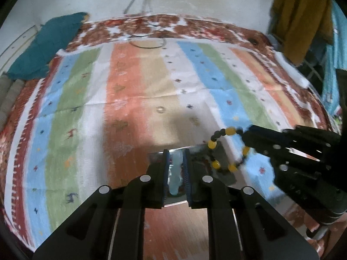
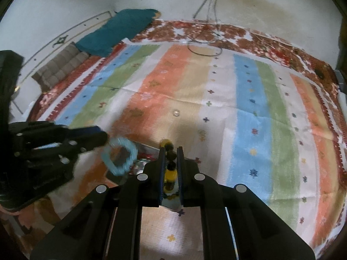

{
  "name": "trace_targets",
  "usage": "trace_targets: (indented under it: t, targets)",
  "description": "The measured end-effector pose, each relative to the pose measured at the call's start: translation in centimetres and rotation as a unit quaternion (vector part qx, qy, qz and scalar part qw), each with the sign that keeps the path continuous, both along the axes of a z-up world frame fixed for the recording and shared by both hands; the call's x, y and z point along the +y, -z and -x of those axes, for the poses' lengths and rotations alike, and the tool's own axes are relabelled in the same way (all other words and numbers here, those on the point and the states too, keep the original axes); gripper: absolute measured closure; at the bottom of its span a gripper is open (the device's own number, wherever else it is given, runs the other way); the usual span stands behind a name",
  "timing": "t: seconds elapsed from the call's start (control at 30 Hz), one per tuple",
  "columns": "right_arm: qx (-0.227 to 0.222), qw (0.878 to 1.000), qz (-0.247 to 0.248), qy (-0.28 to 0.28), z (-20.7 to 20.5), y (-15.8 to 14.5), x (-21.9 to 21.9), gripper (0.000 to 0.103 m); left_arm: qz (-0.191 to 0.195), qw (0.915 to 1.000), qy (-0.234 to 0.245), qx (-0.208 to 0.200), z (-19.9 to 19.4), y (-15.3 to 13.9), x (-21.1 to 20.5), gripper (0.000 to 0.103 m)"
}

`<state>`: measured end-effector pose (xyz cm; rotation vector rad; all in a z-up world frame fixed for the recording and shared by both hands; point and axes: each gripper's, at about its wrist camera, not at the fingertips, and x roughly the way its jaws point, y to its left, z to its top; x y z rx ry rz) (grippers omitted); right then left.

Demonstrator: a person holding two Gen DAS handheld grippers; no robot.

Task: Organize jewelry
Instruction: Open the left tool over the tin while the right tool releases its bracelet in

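Currently both black two-finger grippers hang over the striped, multicoloured bedspread (image 1: 134,82), each clamped on a piece of jewelry. Left gripper (image 1: 176,164): jaws nearly together, pinching a pale blue beaded bracelet (image 2: 120,159); from the right wrist view its loop hangs free off the fingertips. Right gripper (image 2: 171,169): jaws nearly together on a bracelet of yellow oval and small black beads (image 1: 227,149); from the left wrist view the loop dangles from the tips, clear of the cloth. Both loops hang above a shiny reflective tray-like surface (image 1: 221,164) lying on the spread just below the grippers; its exact form is blurred. Small clear round item (image 1: 160,109), possibly a ring, rests alone on the beige stripe further out. Teal folded cloth (image 1: 45,45) at the far left corner; mustard garment (image 1: 303,19) hanging at right.
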<state>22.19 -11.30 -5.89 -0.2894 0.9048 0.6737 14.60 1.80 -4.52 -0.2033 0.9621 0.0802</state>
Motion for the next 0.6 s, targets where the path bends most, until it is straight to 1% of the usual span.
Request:
trace_targets:
  t: [0.1, 0.13, 0.3, 0.37, 0.43, 0.57, 0.6]
  targets:
    - [0.0, 1.0, 0.005, 0.018, -0.6, 0.1, -0.5, 0.072, 0.0, 0.9999, -0.013, 0.003, 0.0, 0.0, 0.6, 0.086]
    - [0.001, 1.0, 0.005, 0.022, -0.7, 0.1, -0.7, 0.072, -0.002, 0.9999, -0.015, 0.005, 0.0, 0.1, 0.7, 0.085]
    - [0.01, 0.999, 0.011, 0.037, -1.5, 0.5, -1.0, 0.069, -0.005, 0.9998, -0.018, 0.005, 0.0, 0.0, 0.9, 0.072]
    - [0.015, 0.999, 0.015, 0.04, -1.8, 0.8, -0.9, 0.066, -0.006, 0.9998, -0.02, 0.007, -0.1, 0.0, 1.0, 0.07]
    - [0.018, 0.999, 0.019, 0.041, -2.1, 1.0, -0.9, 0.063, -0.005, 0.9997, -0.024, 0.01, -0.5, 0.1, 1.3, 0.064]
    - [0.025, 0.998, 0.024, 0.045, -2.7, 1.4, -0.7, 0.059, -0.002, 0.9992, -0.036, 0.016, -1.3, 0.5, 2.0, 0.054]
    - [0.027, 0.998, 0.027, 0.046, -2.9, 1.6, -0.7, 0.058, 0.0, 0.9991, -0.039, 0.017, -1.5, 0.6, 2.2, 0.053]
